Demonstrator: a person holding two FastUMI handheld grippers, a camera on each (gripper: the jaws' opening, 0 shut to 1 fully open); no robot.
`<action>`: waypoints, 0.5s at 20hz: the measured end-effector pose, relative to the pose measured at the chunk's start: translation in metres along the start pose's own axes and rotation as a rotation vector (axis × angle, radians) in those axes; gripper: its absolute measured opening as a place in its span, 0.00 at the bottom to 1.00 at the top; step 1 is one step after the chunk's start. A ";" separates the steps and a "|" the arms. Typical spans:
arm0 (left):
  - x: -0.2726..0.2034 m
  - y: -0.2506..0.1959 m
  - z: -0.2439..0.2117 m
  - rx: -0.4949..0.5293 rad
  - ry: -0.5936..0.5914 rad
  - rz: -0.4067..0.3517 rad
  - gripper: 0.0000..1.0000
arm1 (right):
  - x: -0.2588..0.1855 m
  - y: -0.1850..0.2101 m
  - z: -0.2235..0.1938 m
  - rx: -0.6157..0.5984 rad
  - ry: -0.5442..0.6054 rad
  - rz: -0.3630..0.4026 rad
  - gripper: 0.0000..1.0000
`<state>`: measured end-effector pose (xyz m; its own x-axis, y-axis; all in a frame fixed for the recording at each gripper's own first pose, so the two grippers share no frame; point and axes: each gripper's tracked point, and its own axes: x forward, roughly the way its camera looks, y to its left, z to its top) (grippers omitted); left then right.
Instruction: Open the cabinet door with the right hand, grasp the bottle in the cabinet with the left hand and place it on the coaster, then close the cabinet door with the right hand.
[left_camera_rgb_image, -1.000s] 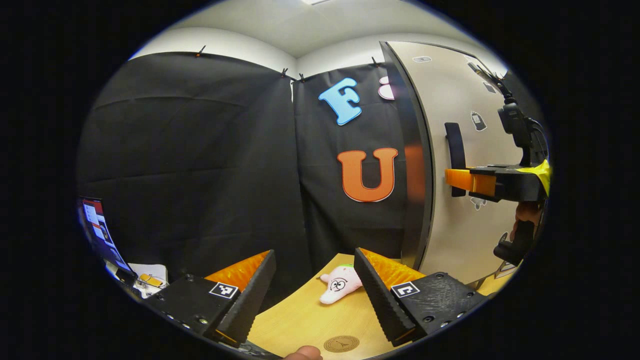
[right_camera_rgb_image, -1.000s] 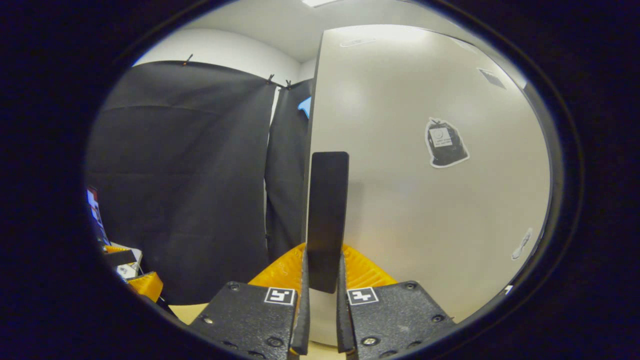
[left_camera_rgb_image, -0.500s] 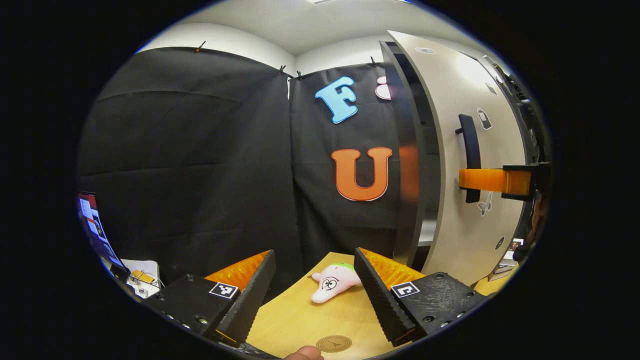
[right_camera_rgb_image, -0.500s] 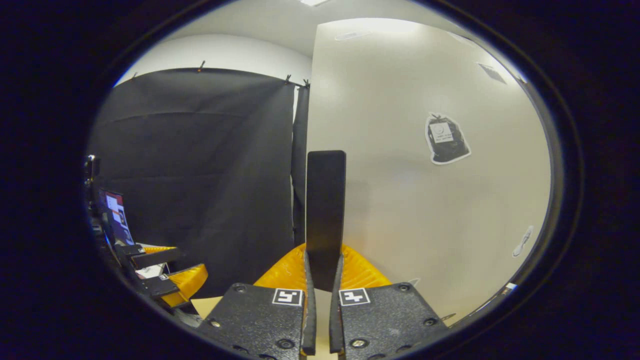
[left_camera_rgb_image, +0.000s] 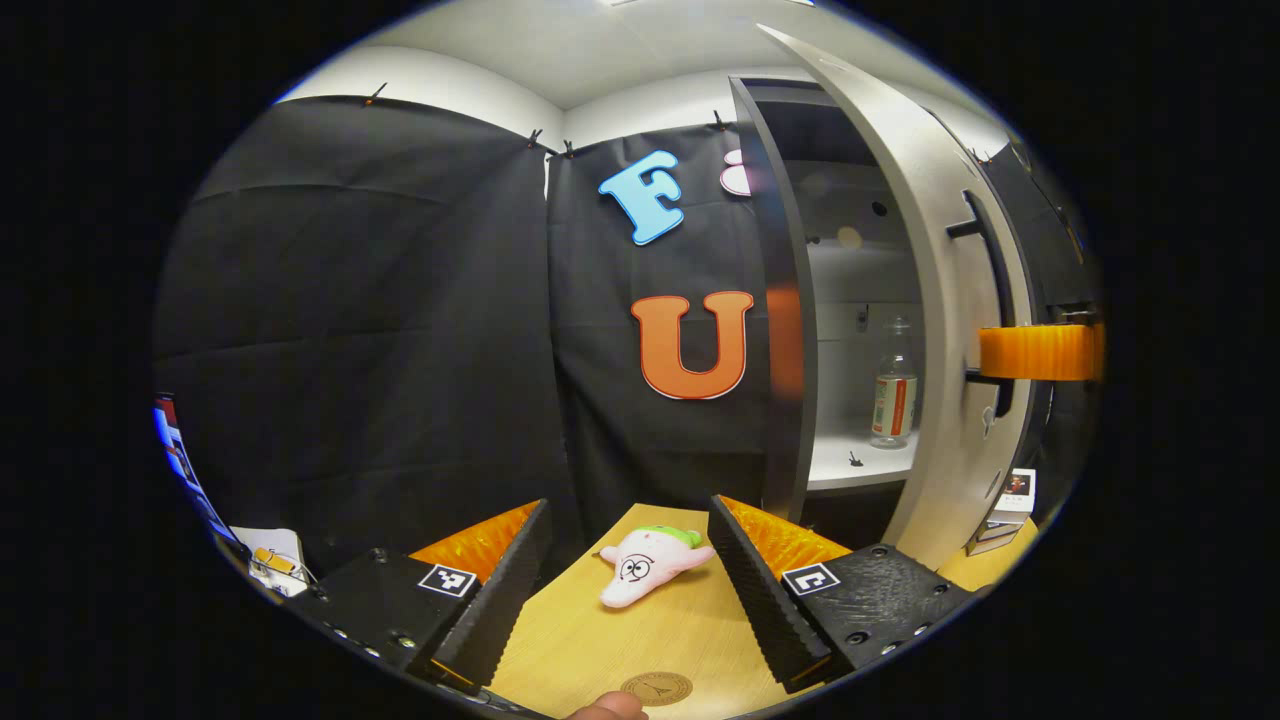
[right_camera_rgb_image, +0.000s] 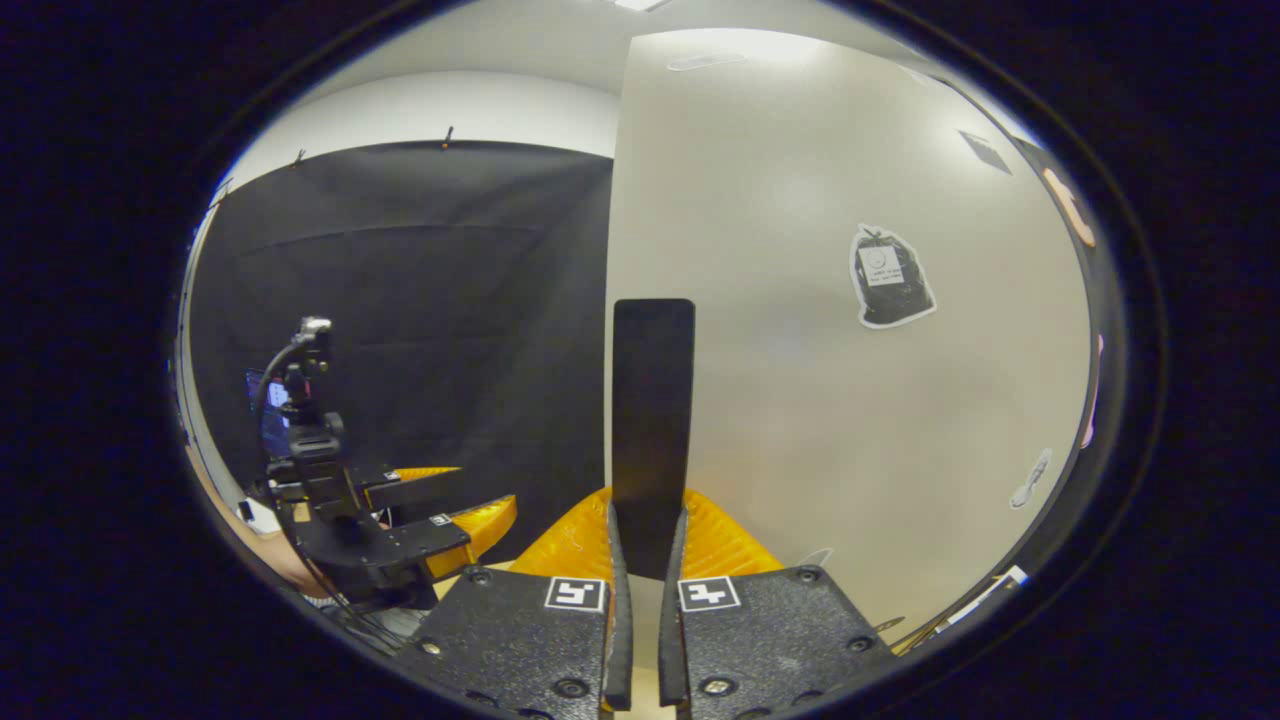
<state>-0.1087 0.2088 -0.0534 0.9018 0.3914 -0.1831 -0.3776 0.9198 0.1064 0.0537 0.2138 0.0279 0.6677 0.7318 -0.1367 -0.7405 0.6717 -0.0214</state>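
The cabinet door (left_camera_rgb_image: 935, 300) stands partly open, swung toward me. Inside, a clear bottle (left_camera_rgb_image: 893, 395) with a red-and-white label stands upright on the white shelf (left_camera_rgb_image: 850, 465). My right gripper (right_camera_rgb_image: 648, 510) is shut on the door's black vertical handle (right_camera_rgb_image: 652, 400); its orange finger (left_camera_rgb_image: 1035, 352) shows at the handle in the left gripper view. My left gripper (left_camera_rgb_image: 630, 600) hangs open and empty over the wooden table (left_camera_rgb_image: 600, 640), well short of the cabinet. The round brown coaster (left_camera_rgb_image: 656, 688) lies on the table just below its fingers. The left gripper (right_camera_rgb_image: 470, 500) also appears far left in the right gripper view.
A pink plush toy (left_camera_rgb_image: 645, 565) lies on the table between the coaster and the cabinet. A small box (left_camera_rgb_image: 1010, 495) stands at the table's right, beyond the door. A monitor (left_camera_rgb_image: 175, 450) and white clutter (left_camera_rgb_image: 270, 560) sit off to the left.
The right gripper has pulled the door open by its handle. The cabinet's inside, the shelf and the bottle have come into sight. The left gripper stays open over the table.
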 end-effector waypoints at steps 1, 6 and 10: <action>0.002 -0.003 0.001 0.001 -0.001 -0.007 0.95 | 0.000 -0.001 0.001 0.000 0.003 0.012 0.14; 0.011 -0.033 0.009 0.010 -0.013 -0.063 0.95 | -0.008 -0.005 0.000 0.008 -0.001 0.035 0.13; 0.019 -0.071 0.011 0.024 -0.017 -0.140 0.95 | -0.026 -0.004 -0.001 0.030 -0.002 0.024 0.14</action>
<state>-0.0621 0.1506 -0.0539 0.9488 0.2587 -0.1811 -0.2430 0.9644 0.1047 0.0395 0.1923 0.0306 0.6498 0.7481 -0.1344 -0.7539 0.6569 0.0119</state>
